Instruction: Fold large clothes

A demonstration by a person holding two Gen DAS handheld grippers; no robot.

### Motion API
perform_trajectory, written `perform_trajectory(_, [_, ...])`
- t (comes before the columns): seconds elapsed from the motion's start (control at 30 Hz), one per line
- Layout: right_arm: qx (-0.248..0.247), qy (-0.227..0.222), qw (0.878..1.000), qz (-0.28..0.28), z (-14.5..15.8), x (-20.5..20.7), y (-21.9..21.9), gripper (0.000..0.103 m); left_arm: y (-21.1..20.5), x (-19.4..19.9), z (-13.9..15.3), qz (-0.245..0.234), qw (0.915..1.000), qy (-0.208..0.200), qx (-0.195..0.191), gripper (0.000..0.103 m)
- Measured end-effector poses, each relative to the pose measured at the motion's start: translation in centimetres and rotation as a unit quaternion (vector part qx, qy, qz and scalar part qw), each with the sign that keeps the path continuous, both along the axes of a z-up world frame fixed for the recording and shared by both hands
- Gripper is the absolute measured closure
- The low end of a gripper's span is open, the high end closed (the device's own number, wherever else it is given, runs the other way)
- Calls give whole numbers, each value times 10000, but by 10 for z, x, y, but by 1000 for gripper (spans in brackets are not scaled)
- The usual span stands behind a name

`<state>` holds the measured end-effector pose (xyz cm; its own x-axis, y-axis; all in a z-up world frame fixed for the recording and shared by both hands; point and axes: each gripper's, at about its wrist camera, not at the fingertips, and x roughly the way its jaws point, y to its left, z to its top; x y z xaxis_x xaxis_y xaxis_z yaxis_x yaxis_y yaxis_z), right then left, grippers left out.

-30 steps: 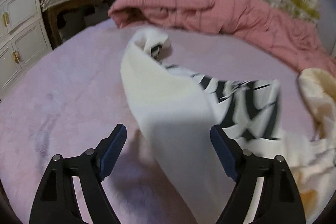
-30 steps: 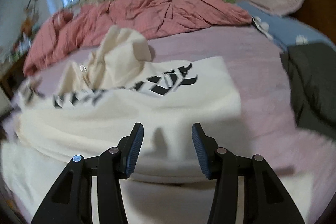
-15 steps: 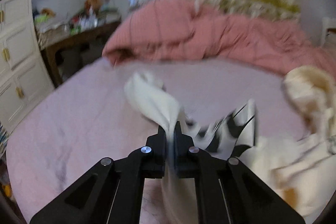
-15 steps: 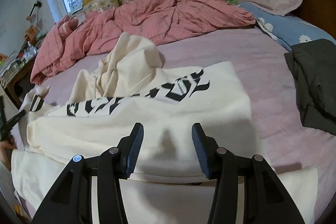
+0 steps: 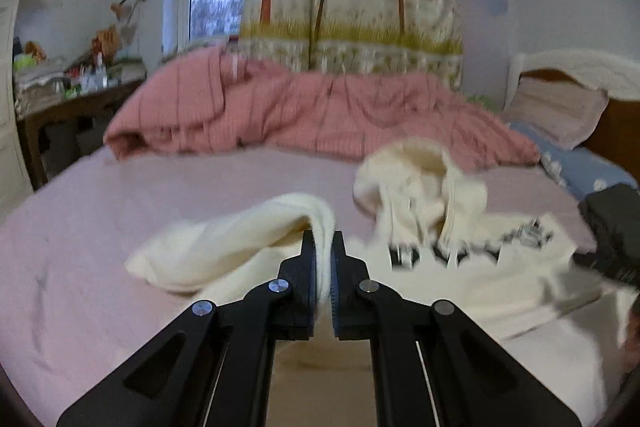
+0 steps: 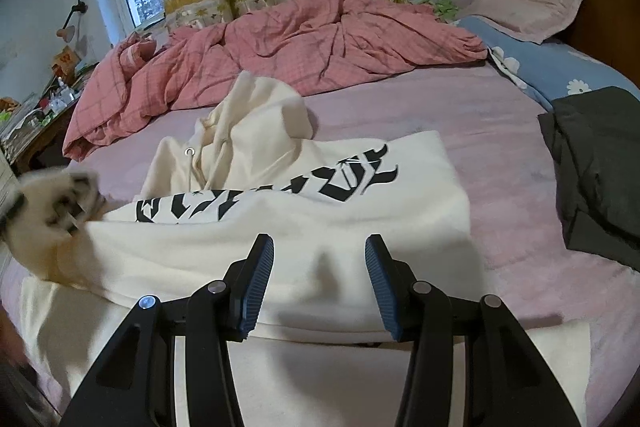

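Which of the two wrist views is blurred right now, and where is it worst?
Left wrist view: motion blur smears the cream hoodie and its black lettering; the left gripper, clamped on the sleeve, stays sharp. Right wrist view: mostly crisp, right gripper sharp; only the sleeve end at far left is smeared.

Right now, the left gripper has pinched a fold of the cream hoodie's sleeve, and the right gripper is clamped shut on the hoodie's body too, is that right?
Not quite. The left gripper is indeed shut on the cream hoodie's sleeve, but the right gripper is not clamped: in the right wrist view its jaws stand apart, with the hoodie's body lying beyond them, ungripped.
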<state>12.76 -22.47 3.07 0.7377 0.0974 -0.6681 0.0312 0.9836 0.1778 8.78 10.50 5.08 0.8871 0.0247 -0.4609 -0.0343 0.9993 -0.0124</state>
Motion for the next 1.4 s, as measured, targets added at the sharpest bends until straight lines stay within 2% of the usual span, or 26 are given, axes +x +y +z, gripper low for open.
perform_trajectory(0.07, [-5,0,10000,-8,1,-1,-6,53,-7,3,-19,166,9995,-63,259,98])
perform_trajectory(0.13, [-39,0,10000,-42,1,-2,-11,53,-13,9,-27,94,9996,164,204,98])
perform_trajectory(0.23, [41,78,9999,-117,-3,0,-17,53,-17,14,-32,113,9987,332,369,97])
perform_trajectory(0.33, [116,186,9997,-49,-6,3,-17,53,-17,12,-45,197,9982,536,162,94])
perform_trajectory(0.4, [73,165,9998,-16,-5,3,-16,53,-18,5,-50,215,9983,531,63,93])
perform_trajectory(0.47, [41,131,9999,-6,-4,2,-17,53,-21,-1,-49,179,9989,434,64,82])
perform_trajectory(0.53, [29,101,9999,-17,-3,1,-17,53,-23,-7,-45,95,9996,278,61,63])
perform_trajectory(0.57, [18,99,9999,-13,-3,2,-18,53,-23,-11,-43,90,9998,191,60,57])
perform_trajectory(0.6, [4,98,9999,-22,-2,2,-18,53,-23,-15,-41,114,9999,114,49,45])
perform_trajectory(0.63, [-9,86,9999,-57,-2,2,-19,53,-23,-17,-39,120,9999,57,6,39])
perform_trajectory(0.8, [0,30,9999,-99,0,2,-24,50,-16,-29,-23,251,9985,-332,-347,18])
perform_trajectory(0.9, [-181,-68,9997,-177,-1,0,-26,50,-2,-38,-10,336,9959,-580,-613,14])
perform_trajectory(0.97, [-380,-193,9986,-309,0,-3,-29,50,9,-45,-3,521,9936,-774,-636,10])
perform_trajectory(1.03, [-542,-344,9971,-413,3,-5,-33,50,23,-47,0,725,9908,-881,-723,8])
perform_trajectory(1.07, [-584,-424,9966,-392,5,-6,-34,50,32,-45,0,754,9893,-881,-889,8])
perform_trajectory(1.2, [-694,-666,9947,-369,12,-12,-34,50,61,-18,3,1166,9831,-773,-1180,8])
perform_trajectory(1.27, [-708,-720,9942,-364,14,-12,-32,50,79,4,3,1626,9796,-380,-1118,8])
perform_trajectory(1.33, [-656,-701,9948,-334,14,-11,-32,50,109,15,-7,2096,9679,-155,-1379,8])
perform_trajectory(1.37, [-615,-660,9955,-297,12,-10,-30,50,127,15,-14,2330,9582,-64,-1661,8])
perform_trajectory(1.4, [-591,-621,9960,-262,10,-9,-30,50,150,12,-26,2493,9442,-8,-2153,8])
